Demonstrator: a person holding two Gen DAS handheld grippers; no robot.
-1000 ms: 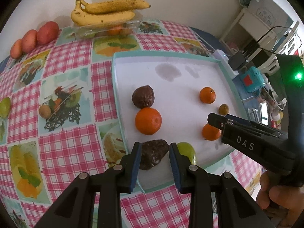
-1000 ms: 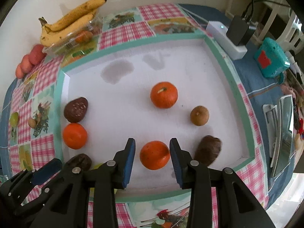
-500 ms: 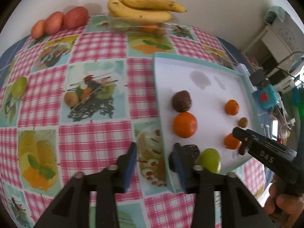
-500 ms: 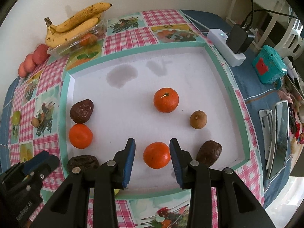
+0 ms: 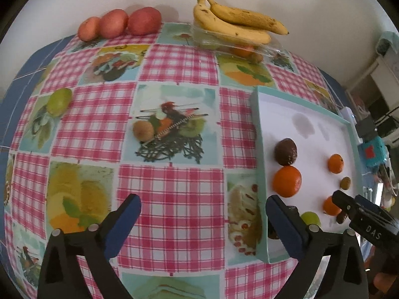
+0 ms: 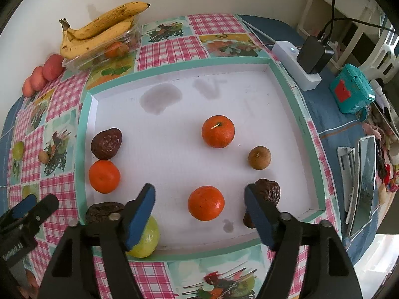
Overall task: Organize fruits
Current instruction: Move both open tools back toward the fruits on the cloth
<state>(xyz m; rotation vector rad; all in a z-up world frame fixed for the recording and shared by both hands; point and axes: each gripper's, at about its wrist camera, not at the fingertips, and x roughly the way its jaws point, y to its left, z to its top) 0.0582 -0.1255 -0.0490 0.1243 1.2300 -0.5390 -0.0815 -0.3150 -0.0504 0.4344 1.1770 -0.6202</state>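
A white tray with a teal rim [image 6: 174, 62] [image 5: 259, 129] holds several fruits: oranges [image 6: 218, 131] [image 6: 206, 203] [image 6: 104, 176], dark wrinkled fruits [image 6: 106, 143] [image 6: 268, 190] [image 6: 103, 210], a small brown fruit [image 6: 259, 157] and a green fruit [image 6: 146, 240]. My left gripper [image 5: 202, 221] is open and empty over the tablecloth, left of the tray. My right gripper [image 6: 199, 209] is open and empty above the tray's near edge, around the near orange without touching it. On the cloth lie a small brown fruit [image 5: 143, 130] and a green fruit [image 5: 59, 101].
Bananas [image 5: 237, 23] lie on a clear plastic box [image 5: 234, 47] at the back. Red fruits [image 5: 119, 23] sit at the back left. A power strip with a charger [image 6: 303, 62], a teal box [image 6: 351, 92] and clutter lie right of the tray.
Both grippers have opened wide. My left gripper has swung left, off the tray and over the tablecloth. My right gripper has backed away slightly from the tray.
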